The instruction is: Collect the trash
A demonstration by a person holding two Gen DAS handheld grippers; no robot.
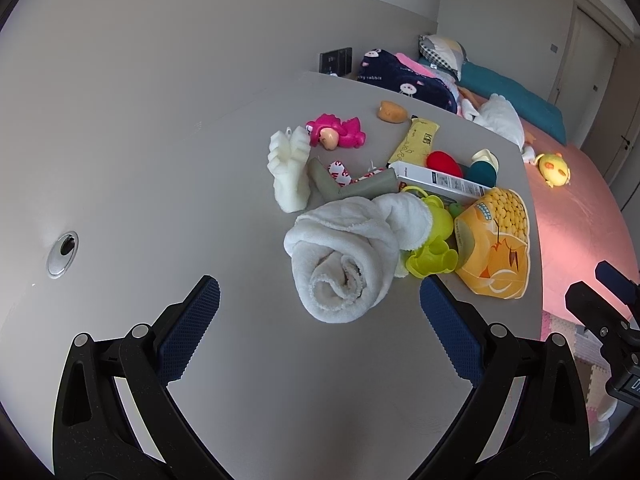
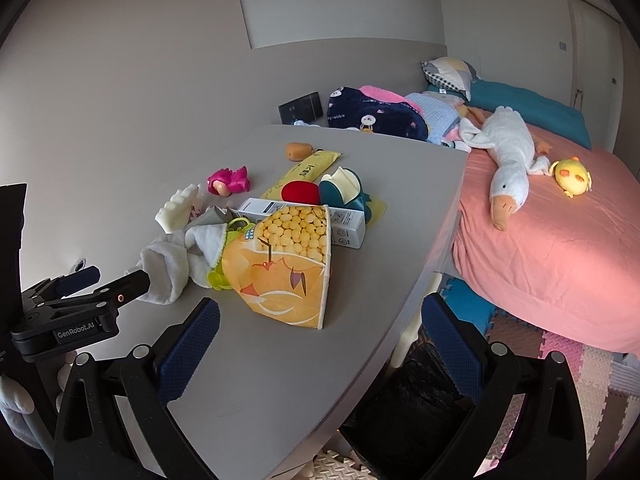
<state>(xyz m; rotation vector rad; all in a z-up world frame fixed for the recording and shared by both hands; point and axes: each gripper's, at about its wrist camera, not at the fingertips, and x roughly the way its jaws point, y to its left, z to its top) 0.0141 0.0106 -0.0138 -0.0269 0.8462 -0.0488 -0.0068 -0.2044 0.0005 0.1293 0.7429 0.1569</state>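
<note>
Blue ribbed pads line both tools. The left tool [image 1: 320,300] hangs low over the grey tabletop [image 1: 160,184] with its jaws spread wide and nothing between them; the rolled white towel [image 1: 340,264] lies just ahead, its near end between the pad tips without touching either. The right tool [image 2: 320,320] also stands wide and holds nothing, tilted down at the tabletop's near right edge, so that one pad is over the surface and the other hangs past the rim above a black bag [image 2: 412,400] on the floor.

Just in front of the right tool lies the yellow snack bag [image 2: 288,264], flat, printed with puffed corn. It touches the lime-green toy [image 1: 432,248] and the towel on its left. Behind it sit a long white carton [image 2: 344,224], a yellow wrapper [image 2: 308,168], a red object [image 2: 300,192] and white foam pieces [image 1: 288,168], all crowded together mid-table.

The left half of the tabletop is bare apart from a round cable grommet [image 1: 62,254]. The curved right edge falls off toward the pink bed [image 2: 560,272] and foam floor mats [image 2: 560,360].
</note>
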